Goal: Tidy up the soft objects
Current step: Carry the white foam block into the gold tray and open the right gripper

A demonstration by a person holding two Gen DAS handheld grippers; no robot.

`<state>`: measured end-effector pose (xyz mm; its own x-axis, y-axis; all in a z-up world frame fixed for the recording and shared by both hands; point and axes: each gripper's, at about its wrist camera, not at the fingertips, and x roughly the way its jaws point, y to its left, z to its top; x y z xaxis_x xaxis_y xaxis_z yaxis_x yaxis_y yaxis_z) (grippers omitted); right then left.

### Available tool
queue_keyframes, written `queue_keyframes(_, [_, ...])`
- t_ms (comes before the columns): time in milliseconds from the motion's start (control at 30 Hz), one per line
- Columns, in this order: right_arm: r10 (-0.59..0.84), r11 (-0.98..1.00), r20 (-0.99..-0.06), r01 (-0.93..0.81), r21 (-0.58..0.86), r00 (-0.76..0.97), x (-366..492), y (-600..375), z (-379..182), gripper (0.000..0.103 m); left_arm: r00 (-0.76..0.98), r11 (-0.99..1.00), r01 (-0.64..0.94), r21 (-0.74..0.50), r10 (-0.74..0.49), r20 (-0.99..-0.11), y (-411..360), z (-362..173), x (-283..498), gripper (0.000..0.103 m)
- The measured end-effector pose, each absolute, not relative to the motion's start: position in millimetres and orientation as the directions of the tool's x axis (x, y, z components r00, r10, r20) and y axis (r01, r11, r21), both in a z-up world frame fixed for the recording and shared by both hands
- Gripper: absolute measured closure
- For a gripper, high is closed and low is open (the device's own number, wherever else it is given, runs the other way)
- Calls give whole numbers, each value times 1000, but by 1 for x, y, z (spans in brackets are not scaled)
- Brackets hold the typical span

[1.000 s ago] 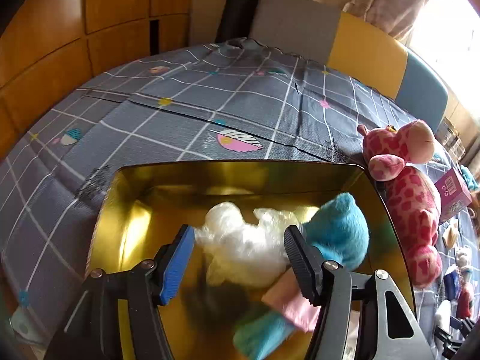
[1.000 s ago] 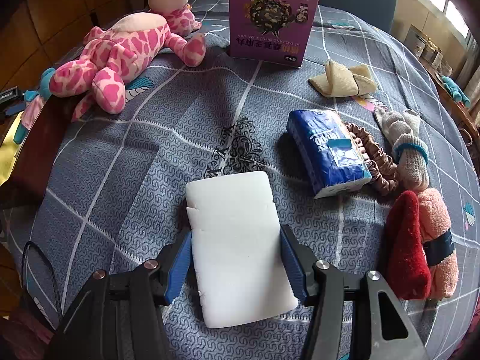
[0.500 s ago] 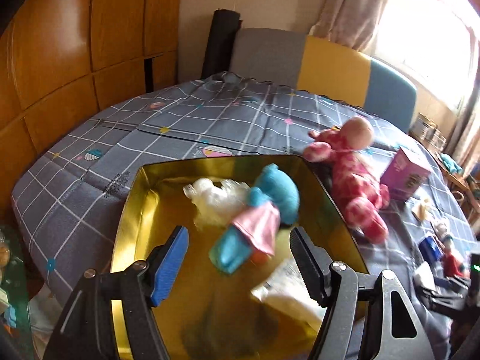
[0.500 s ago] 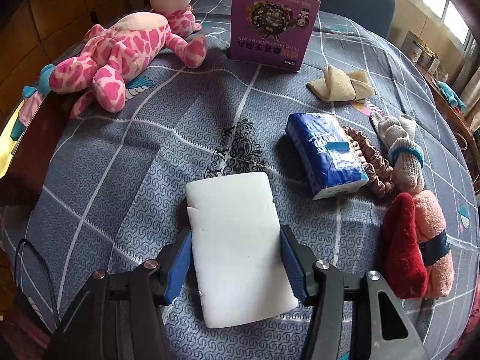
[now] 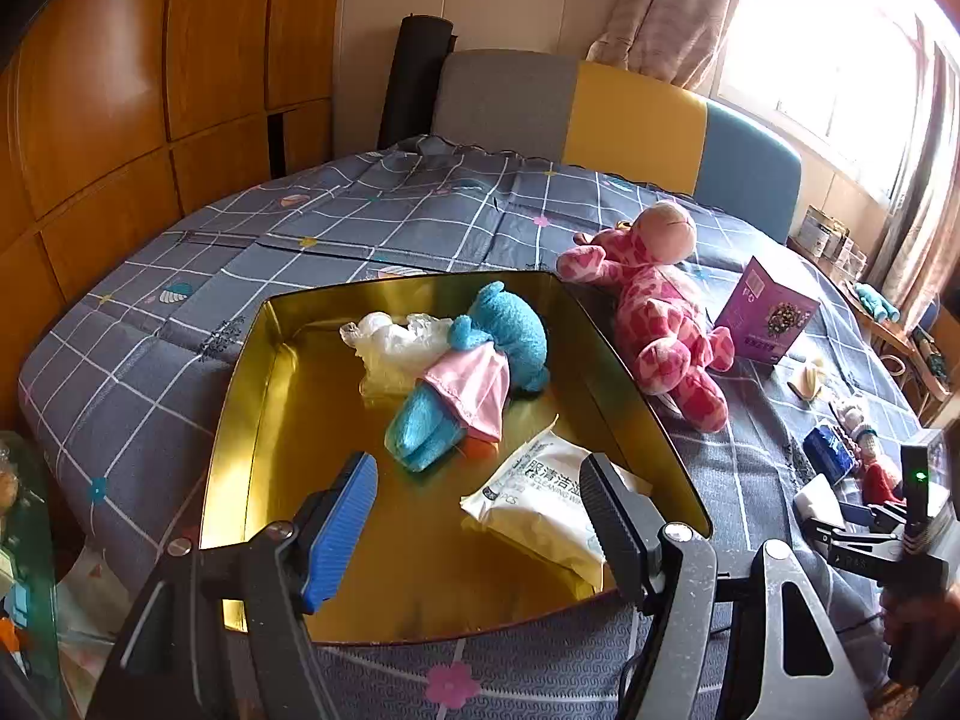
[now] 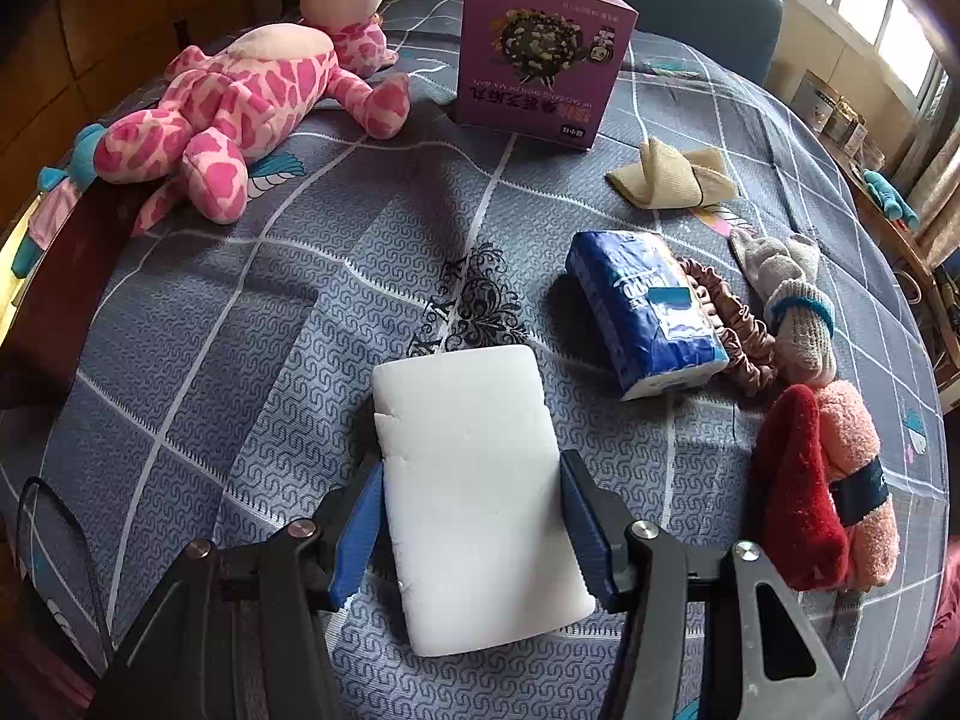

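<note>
A gold tin box (image 5: 258, 396) holds a blue plush doll in a pink dress (image 5: 474, 366), a white crumpled plastic bag (image 5: 396, 348) and a white wipes pack (image 5: 546, 498). My left gripper (image 5: 480, 516) is open and empty, raised above the box's near end. A pink spotted giraffe plush (image 5: 666, 318) lies beside the box; it also shows in the right wrist view (image 6: 252, 102). My right gripper (image 6: 471, 516) is shut on a white foam sponge (image 6: 474, 480) that rests on the cloth.
On the grey checked tablecloth (image 6: 240, 324) are a purple box (image 6: 540, 54), a beige cloth (image 6: 666, 180), a blue tissue pack (image 6: 648, 312), a brown scrunchie (image 6: 738, 330), grey gloves (image 6: 792, 306) and red and pink socks (image 6: 822, 480). Chairs (image 5: 600, 108) stand behind the table.
My left gripper has risen and pulled back from the box, open and empty; the blue doll and plastic bag stay in the box. The right gripper keeps its grip on the sponge.
</note>
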<state>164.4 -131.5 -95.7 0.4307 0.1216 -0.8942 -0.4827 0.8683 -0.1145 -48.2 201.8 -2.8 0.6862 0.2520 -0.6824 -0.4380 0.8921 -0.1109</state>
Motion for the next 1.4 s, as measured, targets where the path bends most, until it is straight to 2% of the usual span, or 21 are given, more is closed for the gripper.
queue_keyframes(333, [81,885,-886,-441,-147,457,164,-122,-82,48,688,894,-432,-120,240,-685,202,-5,-56,32])
queue_keyframes(567, [233,848,-839,-525,-73,492,148,-82,-34,48,687,886,-444,-135,240,-686,210,-7,-62,32])
queue_keyframes(833, [456,710,-814,-699,89,360,126,10,-5,48,673,849,-506,-152,279,-685,236,-8,-77,32])
queue_keyframes(967, [516,660,-810,-731,171,277,125,61,-3,47,661,823,-546,-157,308,-685,251,-8,-88,32])
queue_keyframes(1200, [476,665,-843,-730,159,250,140,128,-34,44,655,811,-562,-162,317,-686,261,-9,-93,32])
queue_keyframes(1400, [422,691,-871,-711,129,252,151,139,-59,43,654,820,-550,-159,303,-693,256,-13,-91,32])
